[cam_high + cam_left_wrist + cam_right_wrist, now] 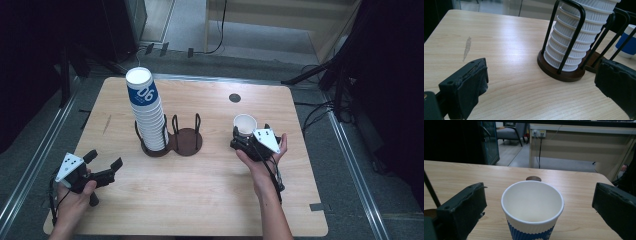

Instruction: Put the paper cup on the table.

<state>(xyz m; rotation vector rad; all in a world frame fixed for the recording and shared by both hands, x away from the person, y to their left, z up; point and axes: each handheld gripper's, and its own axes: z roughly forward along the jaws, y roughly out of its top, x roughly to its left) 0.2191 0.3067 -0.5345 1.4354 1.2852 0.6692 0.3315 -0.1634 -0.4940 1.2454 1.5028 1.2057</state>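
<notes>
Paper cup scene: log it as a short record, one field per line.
single cup: white and blue paper cup, upright on the table, mouth up, looks empty
right gripper: jaws wide open either side of the single cup, not touching it
cup stack: tall stack of cups, upside down, in the left ring of the rack
rack, right ring: holds no cups
left gripper: open, holding nothing, near the table's left front

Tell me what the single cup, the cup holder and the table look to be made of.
Single cup: paper, likely; ribbed blue sleeve, matte white inside, rolled rim.
Cup holder: black metal wire loops on a dark brown base, possibly wood.
Table: light wood or wood-look laminate, visible grain.
</notes>
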